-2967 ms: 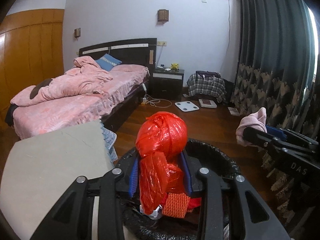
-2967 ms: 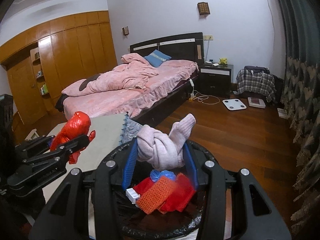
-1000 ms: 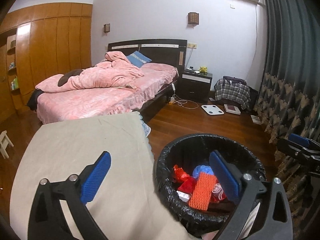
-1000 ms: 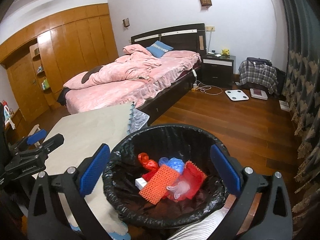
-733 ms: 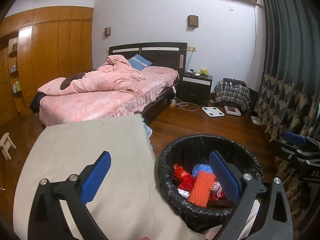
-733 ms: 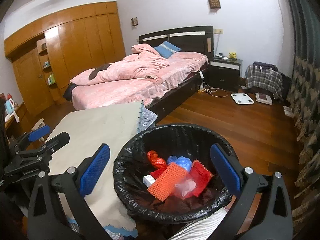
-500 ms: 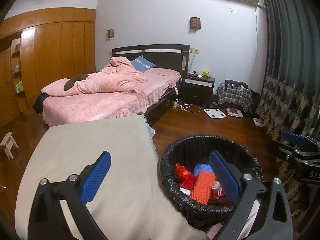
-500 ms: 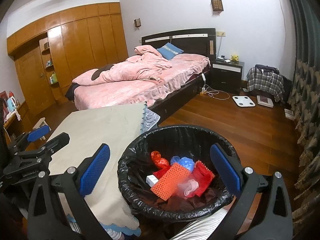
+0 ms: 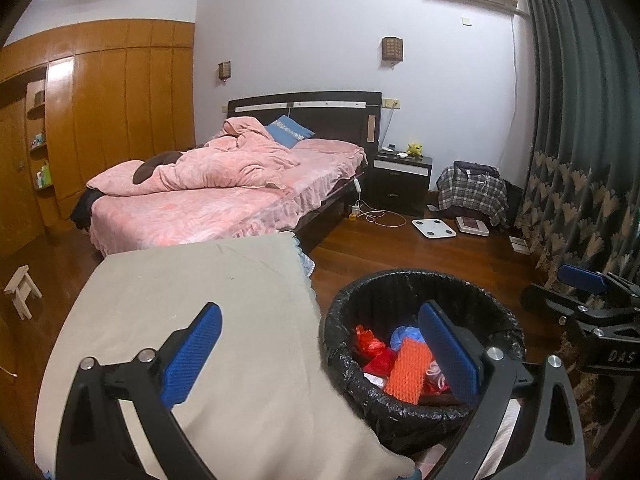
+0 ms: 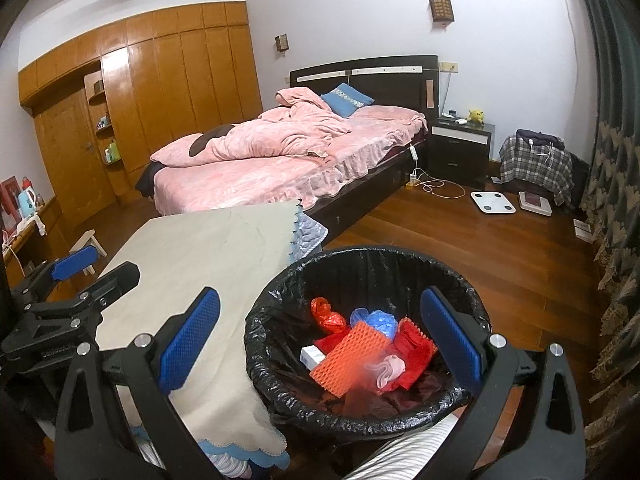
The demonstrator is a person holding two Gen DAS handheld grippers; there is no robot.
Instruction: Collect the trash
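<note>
- A wooden wardrobe wall (image 10: 160, 80) stands at the far left, well apart from the trash bin and beyond the bed.
- A small wooden stool (image 9: 22, 294) sits on the floor, far left of the trash bin.
- The left gripper (image 9: 320, 354) has its blue-padded fingers (image 9: 192, 354) spread wide apart and holds nothing. One finger hangs over the cloth left of the trash bin, the other over the bin's mouth.
- A beige cloth (image 10: 208, 256) covers a flat surface just left of the trash bin, its scalloped edge touching the bin's rim.
- A bed (image 10: 280, 160) with a rumpled pink quilt lies behind the trash bin and to its left.
- The trash bin (image 10: 272, 332), round and lined with a black bag, stands on the wooden floor.
- Inside the trash bin lie a red crumpled bag (image 10: 328, 318), a blue wad (image 10: 378, 320), an orange foam net (image 10: 352, 354), a small white box (image 10: 312, 356) and a pale pink scrap (image 10: 386, 368), all piled together.
- The right gripper (image 10: 320, 342) is also spread wide and empty, one finger over the cloth's edge, the other over the trash bin's right rim.
- A dark nightstand (image 10: 460, 148) stands behind the trash bin, beside the bed's headboard.
- A white bathroom scale (image 10: 493, 202) lies on the floor behind the trash bin, to the right.
- Dark patterned curtains (image 9: 580, 140) hang at the far right of the trash bin.
</note>
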